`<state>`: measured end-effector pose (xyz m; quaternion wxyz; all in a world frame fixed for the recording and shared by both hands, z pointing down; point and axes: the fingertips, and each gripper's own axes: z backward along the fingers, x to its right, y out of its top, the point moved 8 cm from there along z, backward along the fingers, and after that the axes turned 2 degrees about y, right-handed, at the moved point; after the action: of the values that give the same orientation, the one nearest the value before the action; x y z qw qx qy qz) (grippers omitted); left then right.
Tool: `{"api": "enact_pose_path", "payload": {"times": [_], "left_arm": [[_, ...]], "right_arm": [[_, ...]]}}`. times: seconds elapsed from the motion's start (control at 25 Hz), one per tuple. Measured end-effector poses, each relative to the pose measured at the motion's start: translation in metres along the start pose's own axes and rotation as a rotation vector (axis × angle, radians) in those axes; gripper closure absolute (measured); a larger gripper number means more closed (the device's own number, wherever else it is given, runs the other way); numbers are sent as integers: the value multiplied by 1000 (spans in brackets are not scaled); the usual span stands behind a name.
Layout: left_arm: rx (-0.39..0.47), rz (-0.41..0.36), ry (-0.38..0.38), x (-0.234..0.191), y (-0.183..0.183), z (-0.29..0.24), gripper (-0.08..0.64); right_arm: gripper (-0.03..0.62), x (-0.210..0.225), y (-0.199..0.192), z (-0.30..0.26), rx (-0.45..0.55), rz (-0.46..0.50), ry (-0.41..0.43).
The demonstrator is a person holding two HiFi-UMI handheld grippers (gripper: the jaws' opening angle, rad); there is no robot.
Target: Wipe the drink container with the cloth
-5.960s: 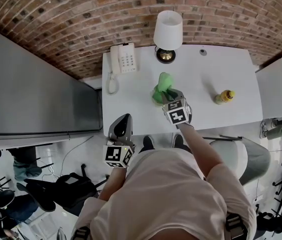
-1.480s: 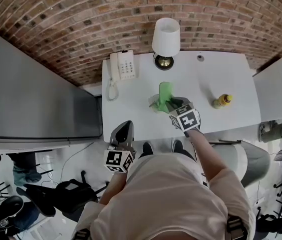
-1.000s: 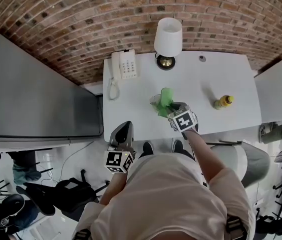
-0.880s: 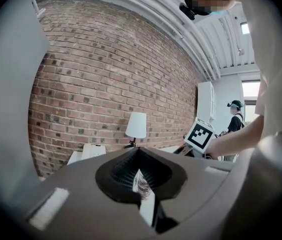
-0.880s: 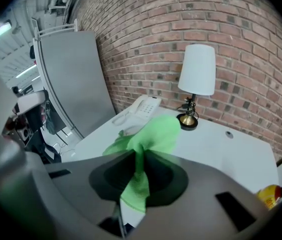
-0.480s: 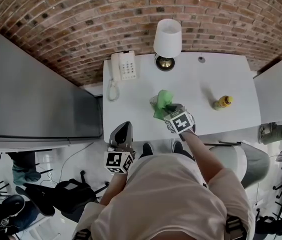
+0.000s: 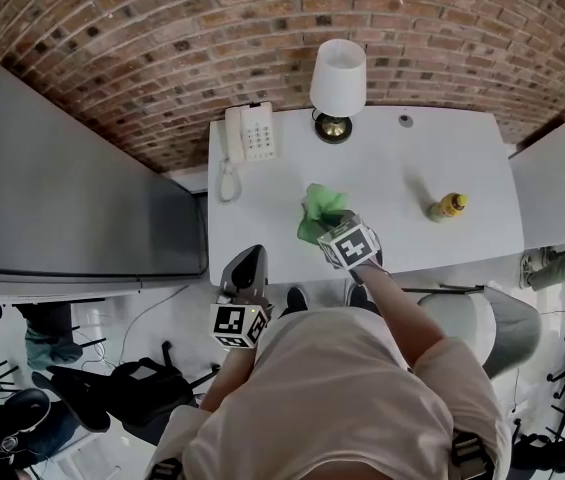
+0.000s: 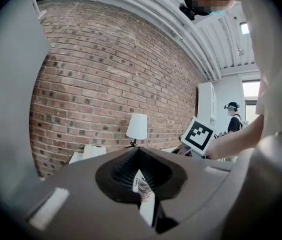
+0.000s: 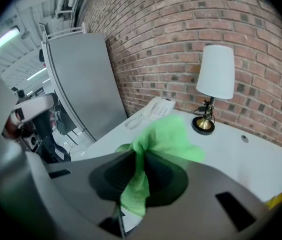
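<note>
Cloth being held – no wiping being done yet.
Over the white table (image 7: 462, 158), the green cloth (image 7: 318, 213) is being held clamped in the right gripper (image 7: 330, 236), while the left gripper (image 7: 245, 266) is being kept off the near edge, jaws pressed together on nothing. The drink container (image 7: 448, 206) is being left well to the right, apart from the cloth – by the look of it, the whole wipe is to come.

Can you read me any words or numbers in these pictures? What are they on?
No text here can be read.
Telephone keypad: too small to read.
Drink bottle label: too small to read.
White strip in the left hand-held gripper: tiny print, blurred.
Marker cube: square patterns only, no letters.
</note>
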<state>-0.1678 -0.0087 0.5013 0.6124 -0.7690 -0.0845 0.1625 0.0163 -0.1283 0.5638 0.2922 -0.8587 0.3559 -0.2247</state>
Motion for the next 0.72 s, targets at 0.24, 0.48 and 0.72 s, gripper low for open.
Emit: {"api": "enact_pose_path", "payload": {"times": [0.24,0.48,0.72], "left_arm": [[6,2,2,-1,1,0,549],[10,3,1,-1,2,-1,549],[7,4,0,-3,2,0,549]], "right_arm": [[531,-18,3,-12,3,-8,52],[531,-39,5,-23,-14,56,79],[531,-56,9,-27,6,144,147]]}}
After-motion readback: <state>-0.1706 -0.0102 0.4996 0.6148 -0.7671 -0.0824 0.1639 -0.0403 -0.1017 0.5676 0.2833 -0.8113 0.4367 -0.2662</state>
